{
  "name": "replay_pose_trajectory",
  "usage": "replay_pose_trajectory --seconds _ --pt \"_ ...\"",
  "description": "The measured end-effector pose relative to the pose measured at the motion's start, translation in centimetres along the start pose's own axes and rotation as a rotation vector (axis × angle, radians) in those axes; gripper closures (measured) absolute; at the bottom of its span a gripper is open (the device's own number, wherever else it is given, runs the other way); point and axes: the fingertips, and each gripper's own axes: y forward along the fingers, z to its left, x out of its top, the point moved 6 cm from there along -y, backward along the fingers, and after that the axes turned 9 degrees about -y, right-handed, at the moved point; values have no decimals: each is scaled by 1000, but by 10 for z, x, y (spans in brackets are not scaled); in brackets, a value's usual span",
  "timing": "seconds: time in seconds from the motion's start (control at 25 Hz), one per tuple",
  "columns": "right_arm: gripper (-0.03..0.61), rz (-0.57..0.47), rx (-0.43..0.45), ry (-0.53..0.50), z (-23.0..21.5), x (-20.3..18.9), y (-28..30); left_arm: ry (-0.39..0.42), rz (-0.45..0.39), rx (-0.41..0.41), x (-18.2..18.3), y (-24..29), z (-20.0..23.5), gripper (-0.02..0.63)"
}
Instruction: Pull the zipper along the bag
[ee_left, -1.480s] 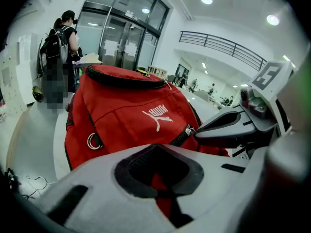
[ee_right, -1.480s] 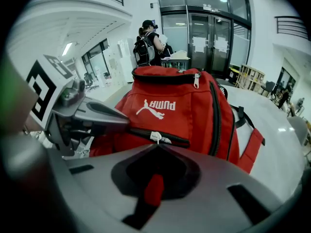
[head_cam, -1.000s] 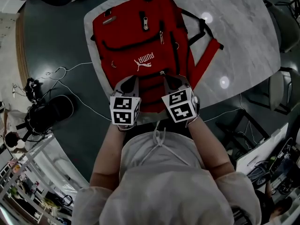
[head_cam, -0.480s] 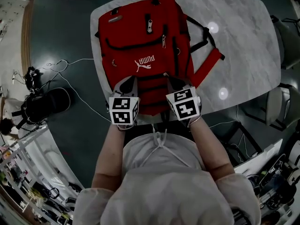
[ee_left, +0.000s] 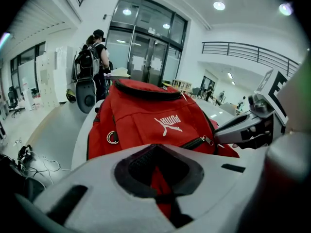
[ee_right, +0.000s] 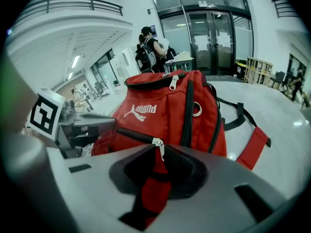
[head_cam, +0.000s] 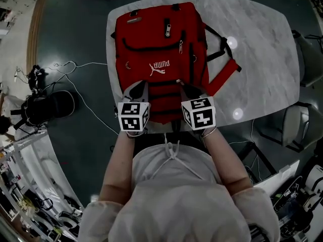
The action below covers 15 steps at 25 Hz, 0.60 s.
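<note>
Red bag (head_cam: 156, 59) lies flat on a marble table (head_cam: 252, 49) in the head view, its logo facing up and one strap (head_cam: 222, 77) spread off to the right. The left gripper (head_cam: 136, 87) and right gripper (head_cam: 189, 87) sit side by side at the bag's near end, both touching it. A small silver zipper pull (head_cam: 177, 80) shows just beside the right gripper's tip. Cables (head_cam: 75, 79) trail over the dark floor to the left of the table.

Left gripper view: the left gripper (ee_left: 158, 178) has its jaws brought together, and a fold of the bag (ee_left: 146, 120) runs down through the gap they leave. To the right, the right gripper (ee_left: 228, 130) points its tip at the zipper pull (ee_left: 209, 141) on a dark zip line. A person (ee_left: 95, 52) with a backpack stands far behind.

Right gripper view: the right gripper (ee_right: 158, 178) is likewise closed, with red fabric of the bag (ee_right: 165, 110) pinched between the jaws. The zipper pull (ee_right: 158, 147) hangs at their far edge, over the opening; I cannot tell whether the jaws touch it. The left gripper (ee_right: 104, 124) rests on the bag at the left.
</note>
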Motion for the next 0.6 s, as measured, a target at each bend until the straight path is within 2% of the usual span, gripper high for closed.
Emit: replay_pose_trajectory --seconds 0.12,0.28,0.4,0.6 --pt "472 -51 -10 7 0 10 -11 -26 -46 -2 10 -14 -1 594" --pt "490 -149 -41 -25 5 33 -31 -84 -137 -42 35 -41 -13 594" --pt "535 -255 -84 -55 10 57 -52 -54 -234 -55 61 -66 -27 594" --pt "545 -410 -106 -73 20 95 -88 -20 -427 -73 105 -110 -49 594"
